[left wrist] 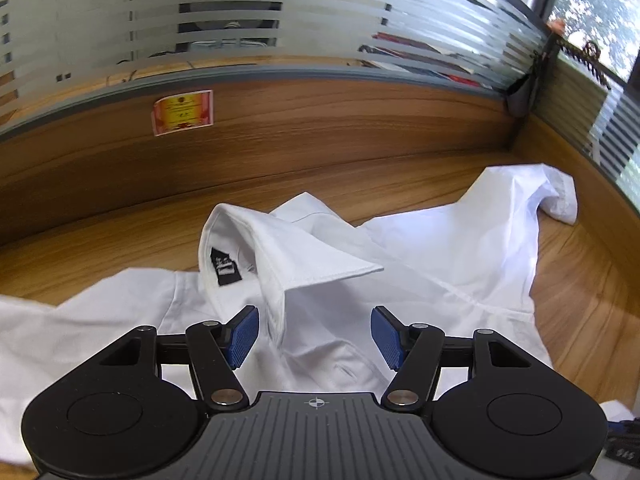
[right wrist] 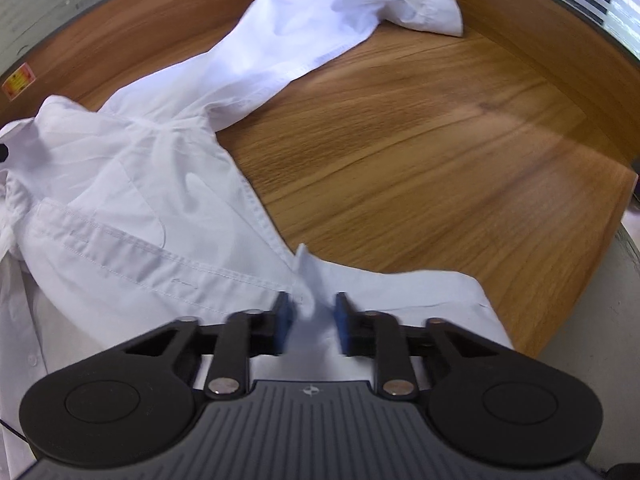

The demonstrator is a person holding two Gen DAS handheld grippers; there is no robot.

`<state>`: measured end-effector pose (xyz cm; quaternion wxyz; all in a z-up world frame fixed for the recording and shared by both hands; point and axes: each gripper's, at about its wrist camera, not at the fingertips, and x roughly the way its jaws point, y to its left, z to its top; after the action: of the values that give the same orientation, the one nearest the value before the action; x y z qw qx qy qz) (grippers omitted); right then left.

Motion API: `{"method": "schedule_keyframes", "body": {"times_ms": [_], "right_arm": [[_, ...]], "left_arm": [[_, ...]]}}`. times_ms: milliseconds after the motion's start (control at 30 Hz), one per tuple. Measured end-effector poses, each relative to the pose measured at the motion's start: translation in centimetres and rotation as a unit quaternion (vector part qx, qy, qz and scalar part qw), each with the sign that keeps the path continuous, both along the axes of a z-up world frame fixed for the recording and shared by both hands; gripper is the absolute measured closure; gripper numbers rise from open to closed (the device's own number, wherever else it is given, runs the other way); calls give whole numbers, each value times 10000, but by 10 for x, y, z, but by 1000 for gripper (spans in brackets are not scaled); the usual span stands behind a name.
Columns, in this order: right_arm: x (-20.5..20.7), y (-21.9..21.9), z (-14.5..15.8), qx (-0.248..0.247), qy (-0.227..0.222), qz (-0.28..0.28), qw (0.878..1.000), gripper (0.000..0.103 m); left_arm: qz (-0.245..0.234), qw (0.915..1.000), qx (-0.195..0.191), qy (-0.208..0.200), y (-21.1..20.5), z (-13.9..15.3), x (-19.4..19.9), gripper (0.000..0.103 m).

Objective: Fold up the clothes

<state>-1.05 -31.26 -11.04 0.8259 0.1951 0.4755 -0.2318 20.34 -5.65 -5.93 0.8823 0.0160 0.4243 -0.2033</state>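
1. A white long-sleeved cotton dress shirt (left wrist: 420, 280) is spread, rumpled, over a worktop of brown wood-grain laminate (right wrist: 420, 152).
2. In the left wrist view, the stiff white collar (left wrist: 280, 248) is seen raised near the middle of the garment, with a small black woven label (left wrist: 225, 267) sewn inside it.
3. One sleeve is stretched away toward the far right corner of the worktop, where its white cuff (right wrist: 436, 8) is folded over on the wood.
4. The left tongs (left wrist: 314, 338), black with blue ribbed pads, are held spread over the shirt front just below the collar; whether the pads touch the cloth cannot be told, and nothing is pinched.
5. The right tongs (right wrist: 312, 322) are pressed together on a raised fold of the white fabric at the shirt's near edge (right wrist: 308, 276), which is drawn up into a small peak between the blue pads.
6. A stitched front placket with a buttonhole (right wrist: 132, 260) is seen running diagonally to the left of the right tongs.
7. A low wooden partition wall (left wrist: 360, 128) is seen behind the worktop, topped by striped frosted glass (left wrist: 320, 20).
8. A small red-and-yellow sticker (left wrist: 183, 112) is fixed to that partition.
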Motion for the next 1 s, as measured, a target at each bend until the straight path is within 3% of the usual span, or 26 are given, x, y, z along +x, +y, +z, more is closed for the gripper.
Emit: {"method": "schedule_keyframes", "body": {"times_ms": [33,67,100,200,500,667,800,1000], "right_arm": [[-4,-1,3,18,-43,-69,10000,100],[-9,-2,7,42,-116,-132,9998,102],[-14,-3,13,68,-197,-192,9996,102],[-35,-1,35,55,-511,-253,9984,102],[-139,16,116,-194,-1628,-210,9863,102],[-202,34,143,-249,-2145,232,9761,102],[-236,48,141,197,-2214,638,9729,102],[-249,85,126,917,-1891,1344,9684,100]], "left_arm": [[-33,10000,37,0,-1,-1,3,48],[-67,10000,74,0,-2,-2,6,61],[-72,9999,142,-8,-2,-2,10,83],[-50,9999,94,-72,1,4,18,96],[-110,9985,-324,-418,2,49,43,97],[-82,9973,-545,-479,-2,74,60,97],[27,9972,-637,-385,2,80,73,97],[109,9993,-309,-181,12,66,75,95]]}}
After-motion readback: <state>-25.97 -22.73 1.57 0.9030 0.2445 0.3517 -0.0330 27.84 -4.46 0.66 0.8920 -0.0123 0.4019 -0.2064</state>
